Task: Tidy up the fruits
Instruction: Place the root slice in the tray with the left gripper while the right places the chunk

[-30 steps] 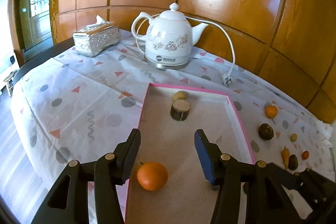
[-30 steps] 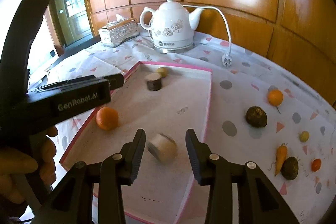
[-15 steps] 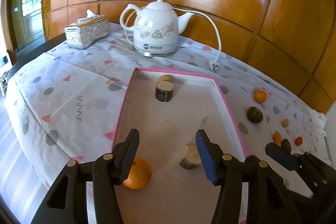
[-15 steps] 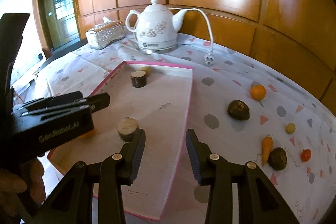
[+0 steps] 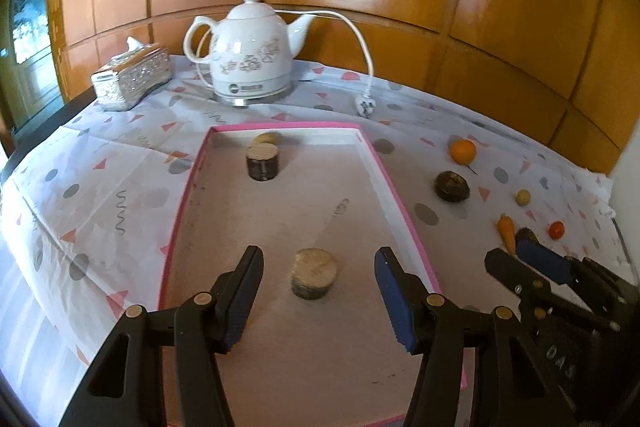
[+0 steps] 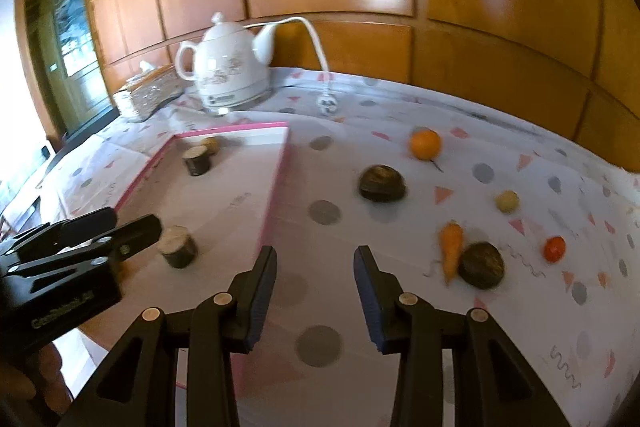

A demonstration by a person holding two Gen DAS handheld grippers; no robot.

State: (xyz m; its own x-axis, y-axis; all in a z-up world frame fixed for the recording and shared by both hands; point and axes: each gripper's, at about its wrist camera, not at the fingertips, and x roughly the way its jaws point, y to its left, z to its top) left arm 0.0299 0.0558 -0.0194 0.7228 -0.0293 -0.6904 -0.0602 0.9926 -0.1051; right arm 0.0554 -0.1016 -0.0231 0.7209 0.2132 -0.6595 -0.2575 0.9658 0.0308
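Observation:
A pink-rimmed tray point(image 5: 392, 183) point(image 6: 276, 183) lies on the table. In it stand a dark cut log-like piece point(image 5: 262, 161) point(image 6: 196, 159), a small yellowish fruit point(image 5: 267, 137) behind it, and a pale round cut piece point(image 5: 314, 277) point(image 6: 178, 246). My left gripper point(image 5: 318, 293) is open and empty over the tray, just before the pale piece. My right gripper point(image 6: 315, 293) is open and empty over the tablecloth right of the tray. Loose on the cloth are an orange point(image 6: 424, 143), two dark fruits point(image 6: 382, 183) point(image 6: 481, 264), a carrot point(image 6: 451, 247), a small yellow fruit point(image 6: 507, 201) and a small red fruit point(image 6: 554, 248).
A white electric kettle point(image 5: 250, 55) with its cord and plug point(image 5: 366, 105) stands at the back. A silver tissue box point(image 5: 132, 77) sits at the back left. Wooden wall panels close the far side. The table edge runs along the left.
The right gripper let the pale piece drop in the tray and swung right over the cloth. The left gripper moved right; the orange in the tray is out of view.

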